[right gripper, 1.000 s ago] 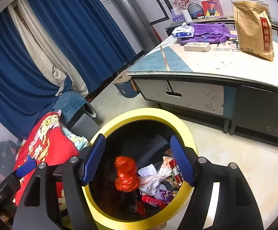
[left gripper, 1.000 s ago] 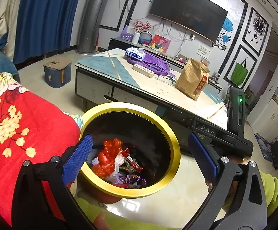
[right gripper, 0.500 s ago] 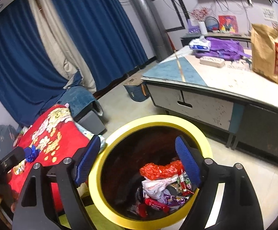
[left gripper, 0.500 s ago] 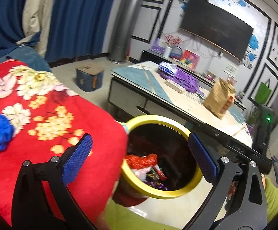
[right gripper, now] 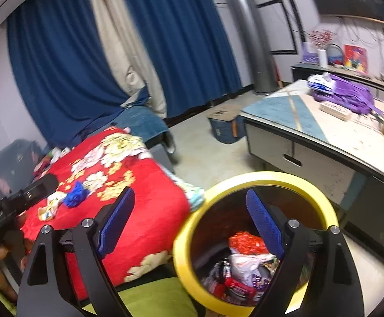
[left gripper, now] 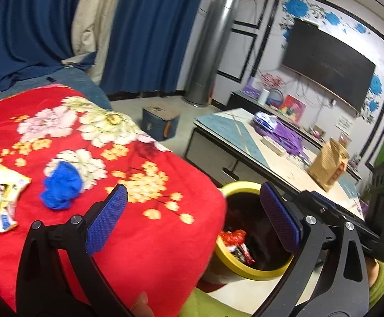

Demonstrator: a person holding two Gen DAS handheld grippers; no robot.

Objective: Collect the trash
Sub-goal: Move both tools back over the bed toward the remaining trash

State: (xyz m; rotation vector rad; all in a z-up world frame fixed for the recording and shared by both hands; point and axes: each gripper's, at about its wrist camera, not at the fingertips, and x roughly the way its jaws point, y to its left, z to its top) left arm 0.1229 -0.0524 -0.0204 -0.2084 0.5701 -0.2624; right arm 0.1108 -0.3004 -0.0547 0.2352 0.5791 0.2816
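Observation:
A yellow-rimmed bin (left gripper: 247, 268) (right gripper: 189, 227) stands on the floor beside a red flowered blanket (left gripper: 144, 227) (right gripper: 149, 192), with red and white wrappers inside. On the blanket lie a crumpled blue scrap (left gripper: 61, 185) (right gripper: 76, 197) and a flattened yellow-white wrapper (left gripper: 4, 198) (right gripper: 50, 204). My left gripper (left gripper: 192, 214) is open and empty, hovering over the blanket's edge and the bin. My right gripper (right gripper: 189, 216) has its jaws opening, nothing between them, above the bin's left rim. The left gripper's body (right gripper: 9, 208) shows at the right view's left edge.
A low table (left gripper: 234, 142) (right gripper: 324, 137) beyond the bin carries a purple bag (right gripper: 347, 96), a brown paper bag (left gripper: 328, 167) and a flat box. A blue storage box (left gripper: 161, 125) sits on the floor. Blue curtains and a silver column stand behind. Green sleeves show below.
Both grippers have swung left and upward from over the bin toward the blanket. The blue scrap and yellow wrapper have come into view. The right jaws have widened.

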